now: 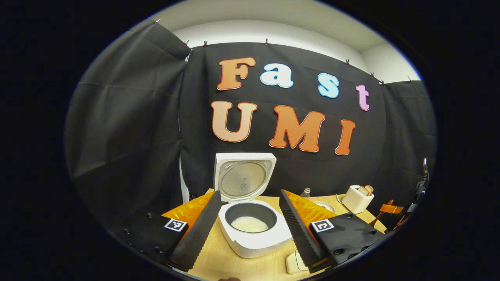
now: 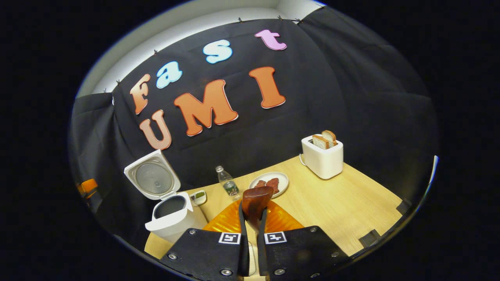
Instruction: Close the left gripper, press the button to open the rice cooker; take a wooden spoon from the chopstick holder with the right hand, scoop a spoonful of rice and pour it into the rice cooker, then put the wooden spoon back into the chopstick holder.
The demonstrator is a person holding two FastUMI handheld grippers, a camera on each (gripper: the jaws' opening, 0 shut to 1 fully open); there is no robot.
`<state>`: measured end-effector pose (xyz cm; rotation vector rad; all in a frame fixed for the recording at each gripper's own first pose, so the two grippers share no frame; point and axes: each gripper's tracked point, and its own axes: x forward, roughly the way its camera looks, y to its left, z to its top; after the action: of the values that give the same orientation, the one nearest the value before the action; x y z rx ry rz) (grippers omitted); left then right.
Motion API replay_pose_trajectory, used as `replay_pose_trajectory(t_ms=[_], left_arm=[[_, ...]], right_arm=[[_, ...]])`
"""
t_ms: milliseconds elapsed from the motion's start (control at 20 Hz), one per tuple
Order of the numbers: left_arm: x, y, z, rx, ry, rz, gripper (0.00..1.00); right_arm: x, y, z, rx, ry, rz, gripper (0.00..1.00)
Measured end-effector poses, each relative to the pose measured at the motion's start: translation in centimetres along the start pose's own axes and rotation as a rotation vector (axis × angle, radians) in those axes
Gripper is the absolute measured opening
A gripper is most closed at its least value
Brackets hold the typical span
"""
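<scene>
The white rice cooker (image 1: pixel 254 234) stands open on the wooden table (image 1: pixel 218 257), with its lid (image 1: pixel 243 177) raised upright and white rice (image 1: pixel 250 224) in the dark inner pot. My left gripper (image 1: pixel 250 193) is open, one finger on each side of the cooker and nothing held. My right gripper (image 2: pixel 253 212) is shut on the dark wooden spoon (image 2: pixel 256 201), whose bowl end sticks up past the fingertips. From there the cooker (image 2: pixel 172 218) sits to the lower left, apart from the spoon. I cannot tell whether the spoon carries rice.
A white toaster (image 2: pixel 322 158) with bread slices stands at the back right. Near the middle are a plate (image 2: pixel 283 183) of reddish food, a small clear bottle (image 2: pixel 227 183) and a small white dish (image 2: pixel 199 196). A white rounded object (image 1: pixel 295 262) lies by the left gripper's right finger.
</scene>
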<state>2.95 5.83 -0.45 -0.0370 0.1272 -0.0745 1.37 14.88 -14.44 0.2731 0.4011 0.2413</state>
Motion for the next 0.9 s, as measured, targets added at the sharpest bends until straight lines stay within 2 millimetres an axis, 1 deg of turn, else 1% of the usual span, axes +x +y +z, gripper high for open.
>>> replay_pose_trajectory(t_ms=[100,200,300,400,550,700,800,900], left_arm=[[0.0,0.3,0.2,0.006,0.000,-0.004,1.00],[-0.1,0.6,0.3,0.006,-0.002,-0.005,1.00],[-0.3,1.0,0.4,0.002,-0.003,-0.006,1.00],[-0.5,1.5,0.3,0.007,-0.001,-0.002,1.00],[-0.6,2.0,0.0,0.019,0.007,0.000,1.00],[-0.7,2.5,-0.6,0.031,0.017,0.012,1.00],[-0.6,2.6,-0.8,0.042,0.019,0.018,1.00],[-0.6,2.6,-1.0,0.044,0.024,0.019,1.00]], right_arm=[[-0.2,2.6,-0.8,-0.026,0.003,0.037,0.08],[-0.1,4.6,-2.6,-0.061,0.026,0.063,0.08],[0.2,6.0,-5.0,-0.101,0.060,0.065,0.08],[1.0,6.4,-7.6,-0.148,0.085,0.055,0.08],[1.9,5.5,-11.2,-0.229,0.137,0.013,0.08],[1.9,5.3,-13.7,-0.294,0.161,0.004,0.08],[1.9,4.8,-16.0,-0.314,0.208,-0.005,0.08],[1.8,4.9,-16.4,-0.287,0.195,-0.008,0.08]])
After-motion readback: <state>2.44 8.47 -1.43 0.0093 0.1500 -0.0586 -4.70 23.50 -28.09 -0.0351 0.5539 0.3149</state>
